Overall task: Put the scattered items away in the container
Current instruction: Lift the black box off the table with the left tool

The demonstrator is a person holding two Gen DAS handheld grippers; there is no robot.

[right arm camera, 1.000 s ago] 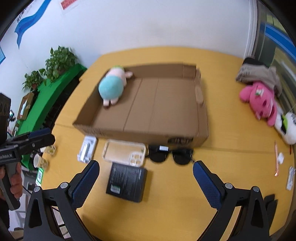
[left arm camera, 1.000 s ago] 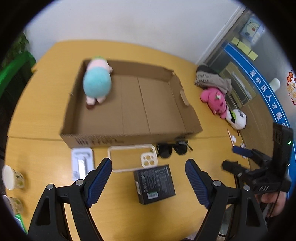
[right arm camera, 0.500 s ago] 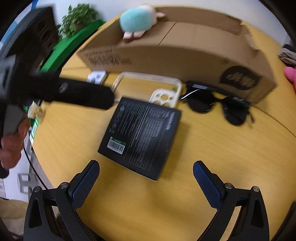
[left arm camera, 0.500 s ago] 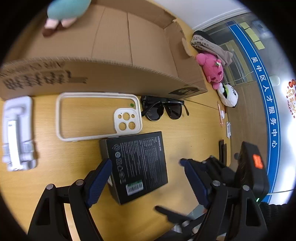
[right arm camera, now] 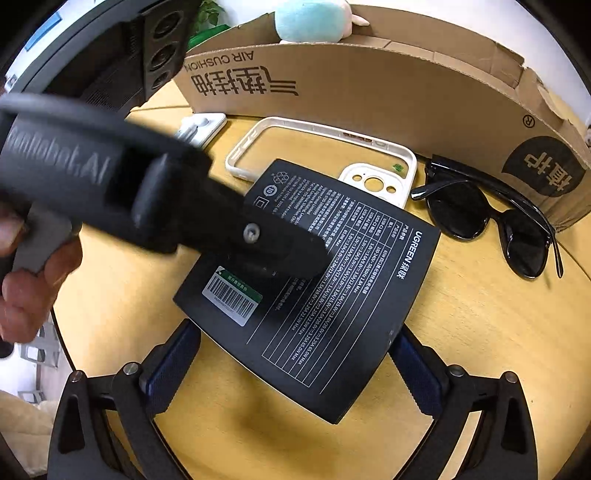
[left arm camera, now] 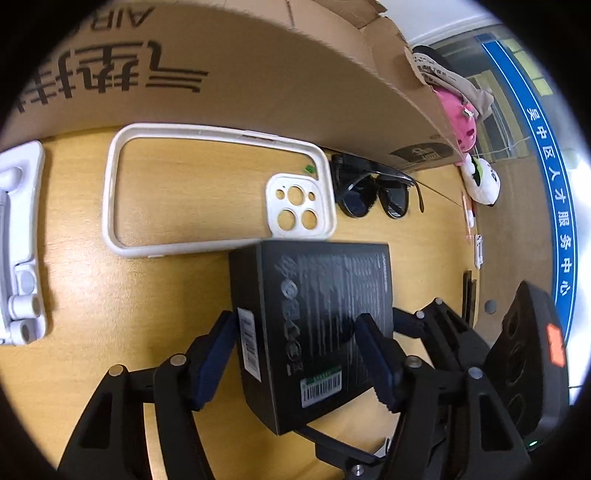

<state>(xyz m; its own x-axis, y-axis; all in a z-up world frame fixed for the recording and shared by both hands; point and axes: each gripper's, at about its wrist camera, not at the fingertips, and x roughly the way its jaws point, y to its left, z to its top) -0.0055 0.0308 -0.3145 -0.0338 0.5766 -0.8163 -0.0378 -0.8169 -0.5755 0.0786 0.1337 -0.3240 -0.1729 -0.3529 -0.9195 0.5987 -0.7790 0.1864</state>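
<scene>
A black flat box point(left arm camera: 317, 295) with white print and a barcode label lies on the yellow table in front of the cardboard container point(left arm camera: 258, 74). My left gripper point(left arm camera: 295, 354) is down over it with its jaws closing. One pad is against the labelled side and the other finger point(right arm camera: 280, 251) lies across the top face. My right gripper point(right arm camera: 295, 369) stands wide open, with the near corner of the black box point(right arm camera: 351, 280) between its pads. A teal plush point(right arm camera: 310, 22) lies inside the container point(right arm camera: 369, 81).
A white phone case point(left arm camera: 110, 192), black sunglasses point(left arm camera: 369, 195) and a white stand point(left arm camera: 22, 240) lie along the container's front wall. Pink point(left arm camera: 458, 122) and panda point(left arm camera: 480, 181) plush toys sit at the far right. A hand point(right arm camera: 29, 295) holds the left gripper's handle.
Both grippers have dropped steeply toward the black box, which now fills both views. The left jaws have narrowed around it. The box's far corner now overlaps the phone case's edge.
</scene>
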